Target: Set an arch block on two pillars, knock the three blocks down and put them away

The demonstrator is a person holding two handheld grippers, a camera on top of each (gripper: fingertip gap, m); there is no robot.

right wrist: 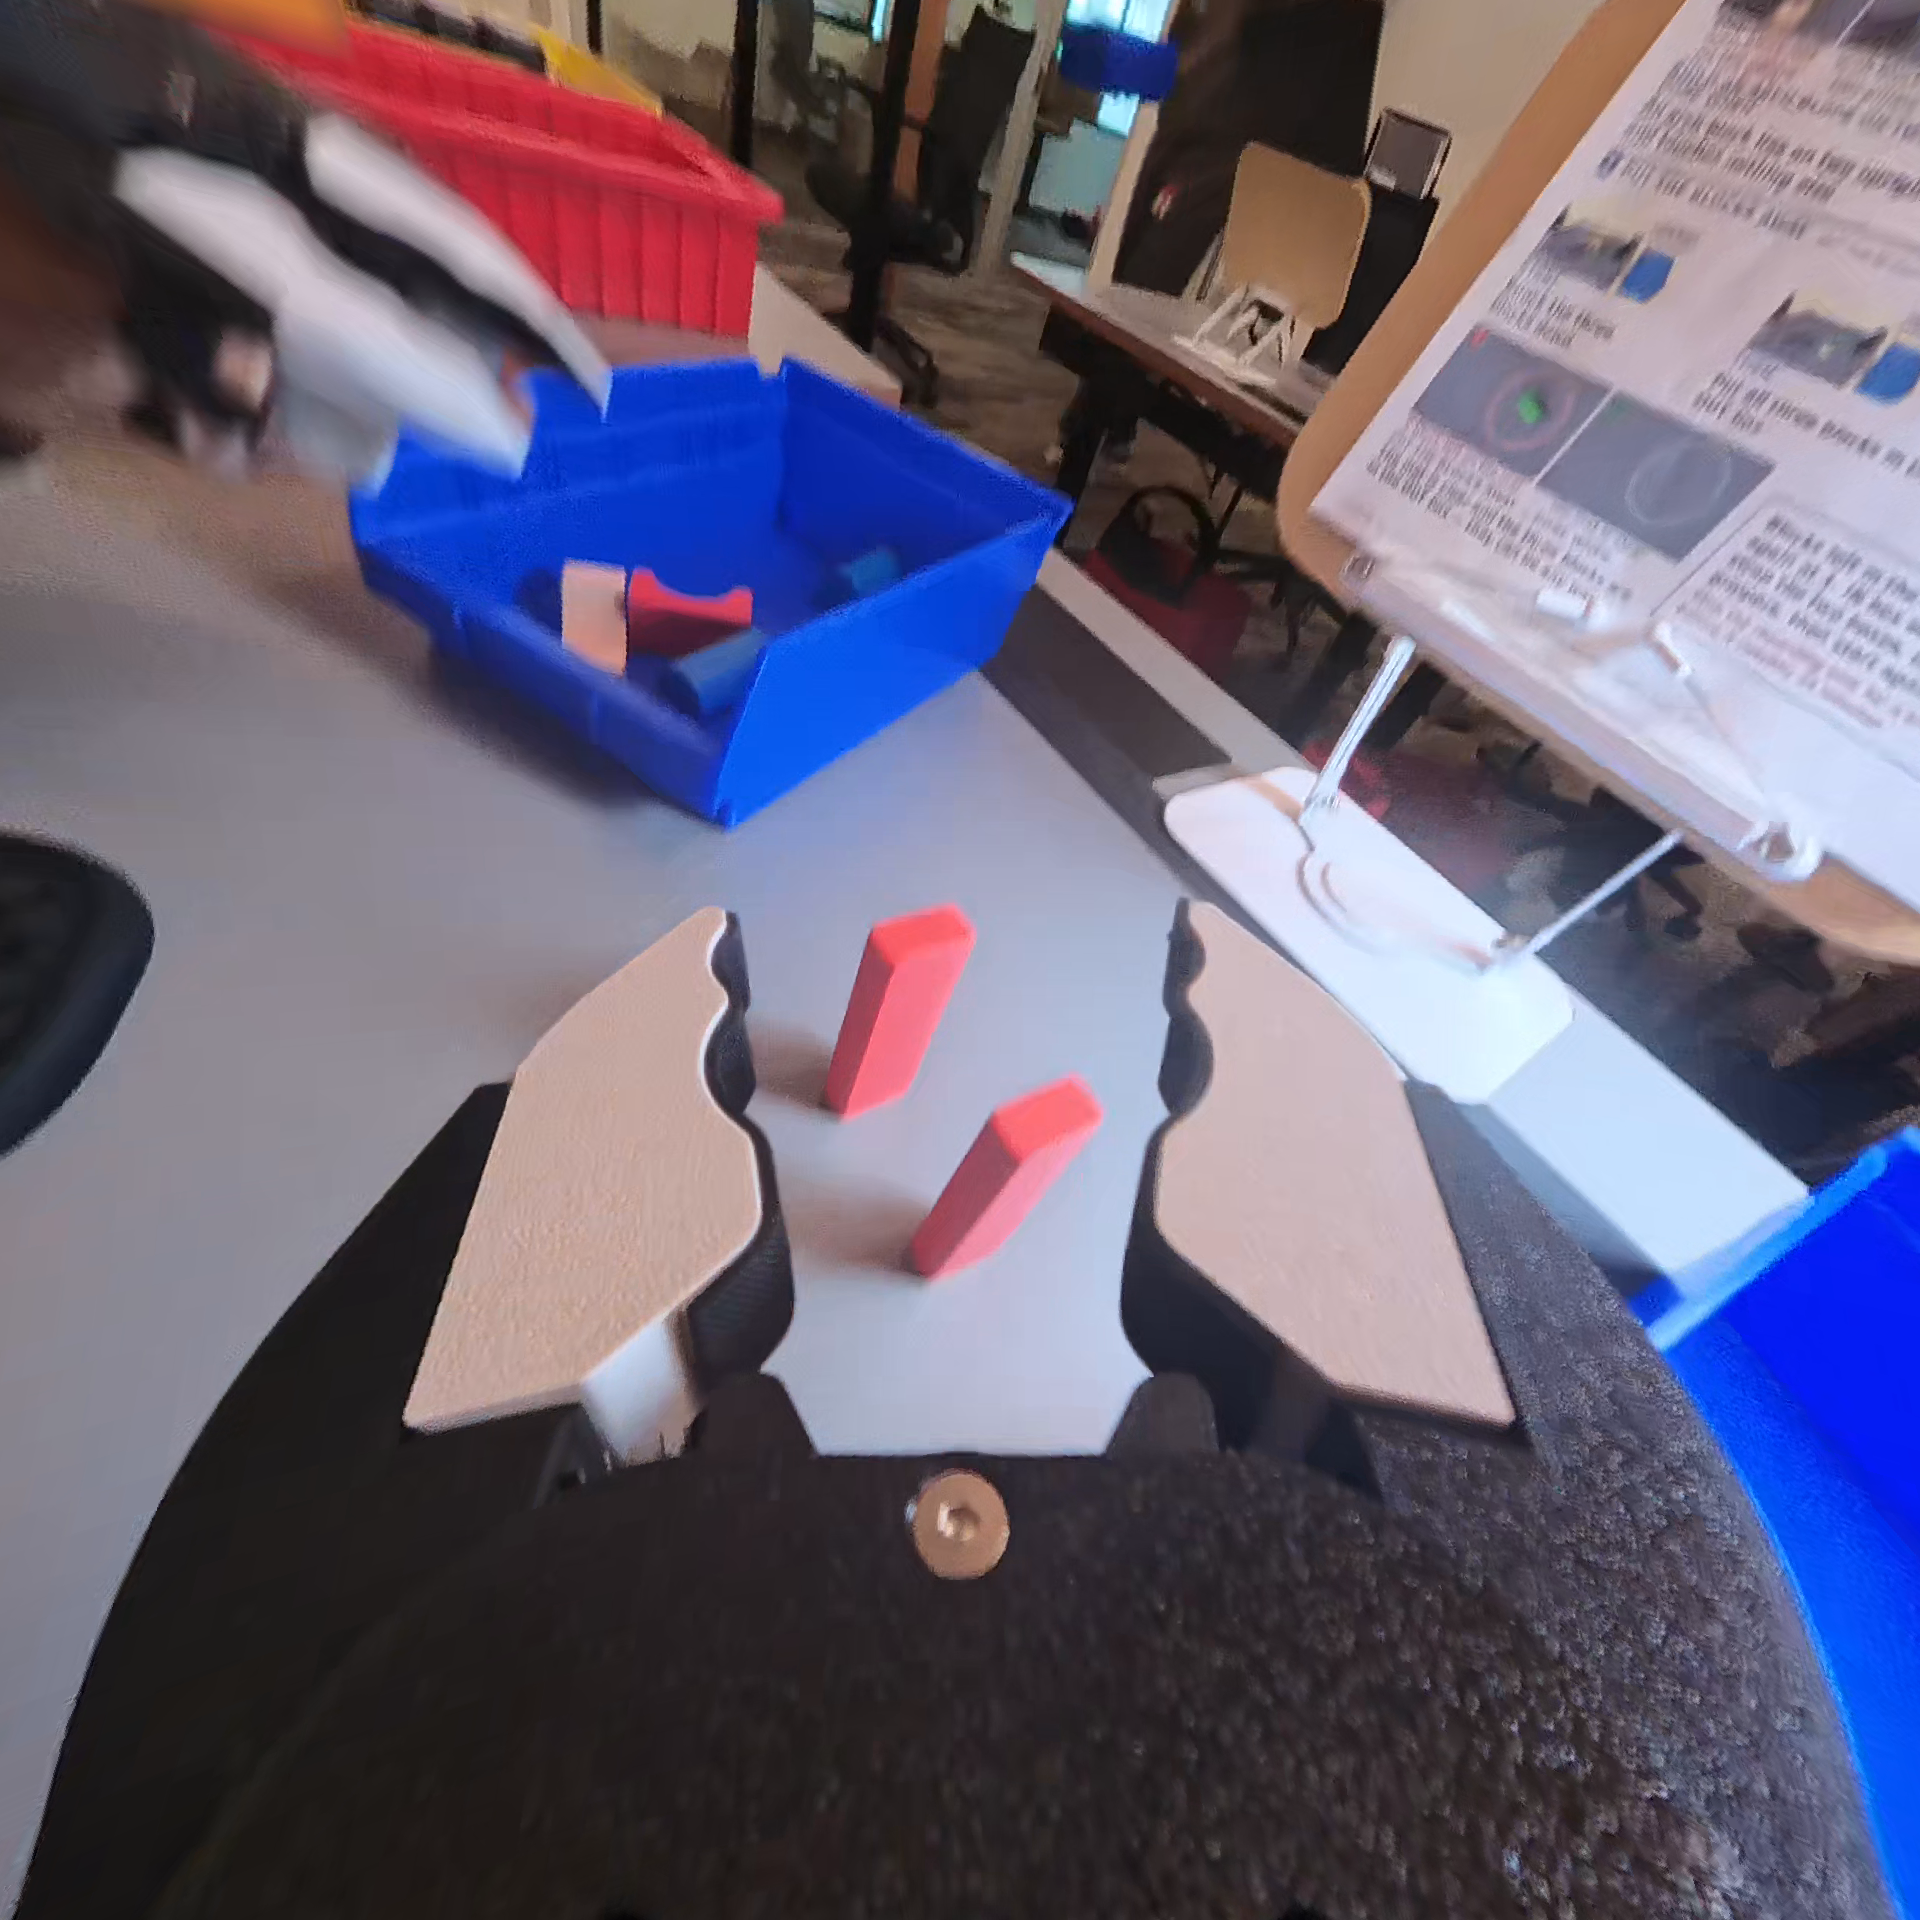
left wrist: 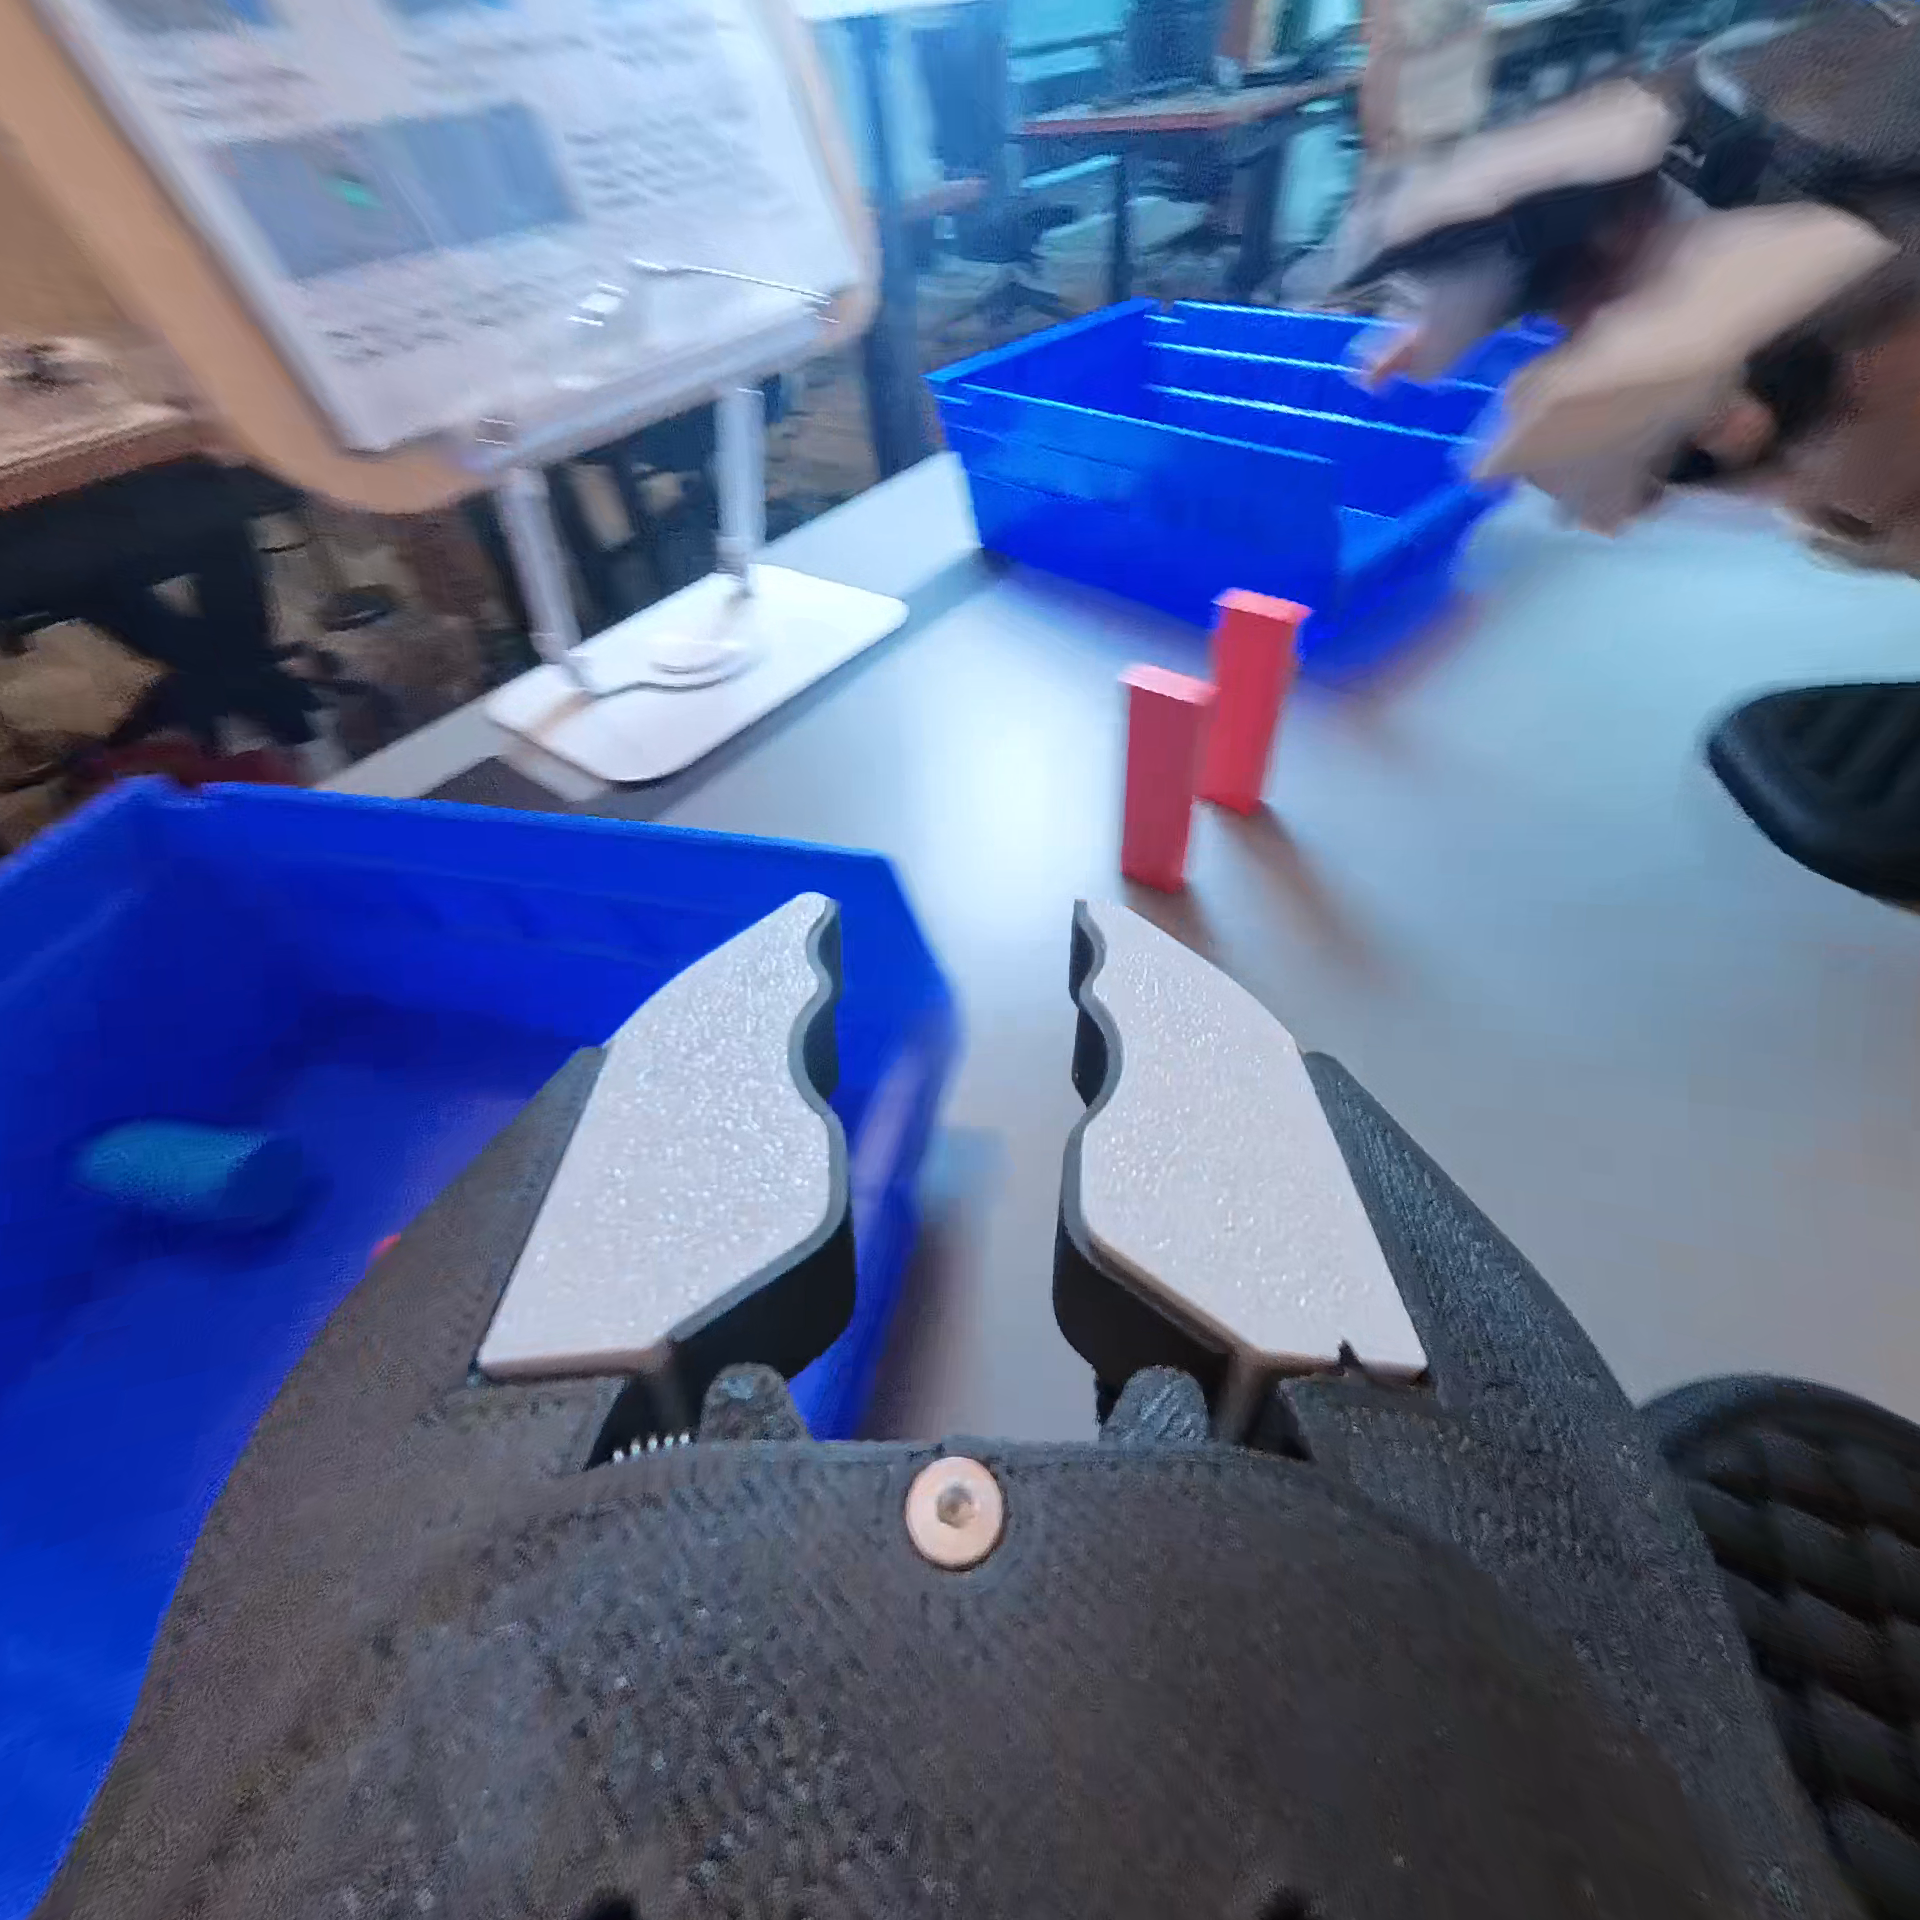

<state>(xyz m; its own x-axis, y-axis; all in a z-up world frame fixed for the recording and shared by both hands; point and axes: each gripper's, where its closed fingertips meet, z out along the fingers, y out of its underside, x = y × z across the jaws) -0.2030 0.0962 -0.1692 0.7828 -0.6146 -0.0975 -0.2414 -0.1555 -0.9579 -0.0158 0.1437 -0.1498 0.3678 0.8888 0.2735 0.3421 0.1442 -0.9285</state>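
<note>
Both tongs, left (left wrist: 951,1039) and right (right wrist: 956,1049), are open and empty. Two red wooden pillar blocks (right wrist: 902,1013) stand near together on the grey desk (right wrist: 312,935), probably waiting for the red arch block (right wrist: 686,613) in the far blue plastic bin (right wrist: 883,665).

- looks like a lab or research workroom, shared and open-plan.
- grey tabletop (right wrist: 312,935) carries blue plastic parts bins (right wrist: 727,582); a red bin (right wrist: 582,197) sits farther back.
- printed instruction sheet with photos on a board (right wrist: 1662,436), propped on a white wire stand (right wrist: 1382,935) at the tabletop edge.
- background: more desks (right wrist: 1174,364), dark office chairs (right wrist: 914,187), shelving, all blurred.
- wooden toy blocks in the near bin (right wrist: 686,613) suggest a set-up test station.
</note>
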